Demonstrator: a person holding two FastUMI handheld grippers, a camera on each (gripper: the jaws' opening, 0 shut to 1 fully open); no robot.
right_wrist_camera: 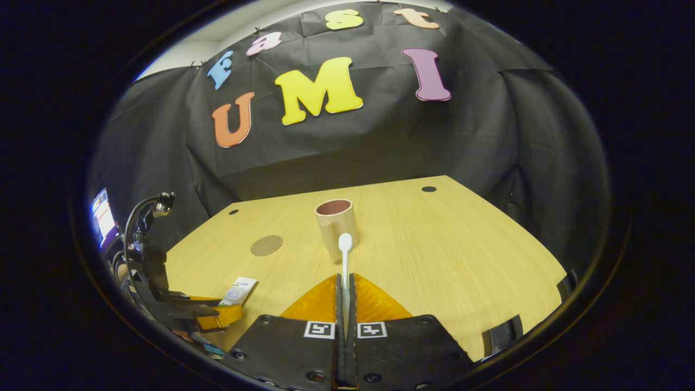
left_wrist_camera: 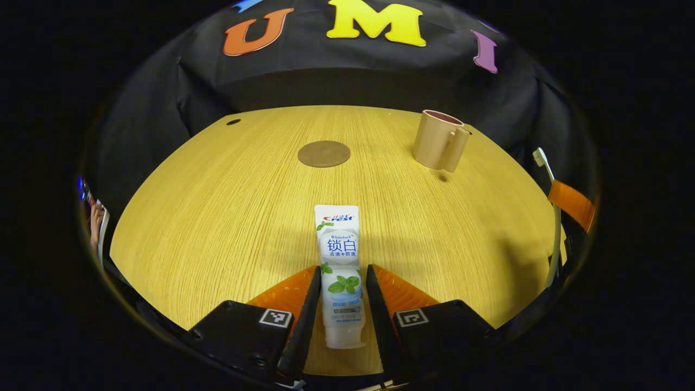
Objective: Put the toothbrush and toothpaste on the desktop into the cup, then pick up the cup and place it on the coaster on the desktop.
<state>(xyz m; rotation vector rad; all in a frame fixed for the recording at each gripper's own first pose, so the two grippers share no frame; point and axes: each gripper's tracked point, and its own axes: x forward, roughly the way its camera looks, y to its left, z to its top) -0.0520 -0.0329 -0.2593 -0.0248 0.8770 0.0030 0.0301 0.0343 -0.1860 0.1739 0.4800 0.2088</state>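
Here, in the left gripper view, the left gripper (left_wrist_camera: 342, 282) sits low over the wooden desktop (left_wrist_camera: 217, 217) with its two fingers spread either side of the toothpaste (left_wrist_camera: 340, 266). The tube lies flat, lengthwise between them, cap end nearest the camera; a narrow gap shows on each side, so the fingers frame it without pressing, likely lined up to close on it. Farther back, the round brown coaster (left_wrist_camera: 324, 153) lies flat near the middle, and the tan cup (left_wrist_camera: 437, 140) stands upright to its right, well apart, handle towards the camera. At the right edge the toothbrush (left_wrist_camera: 545, 168) shows, carried by the other gripper. In the right gripper view, the right gripper (right_wrist_camera: 345, 290) has its fingers closed tight on the toothbrush handle, bristle head pointing forward at the cup, which suggests it is being aimed for dropping in. The cup looks empty and is not on the coaster.
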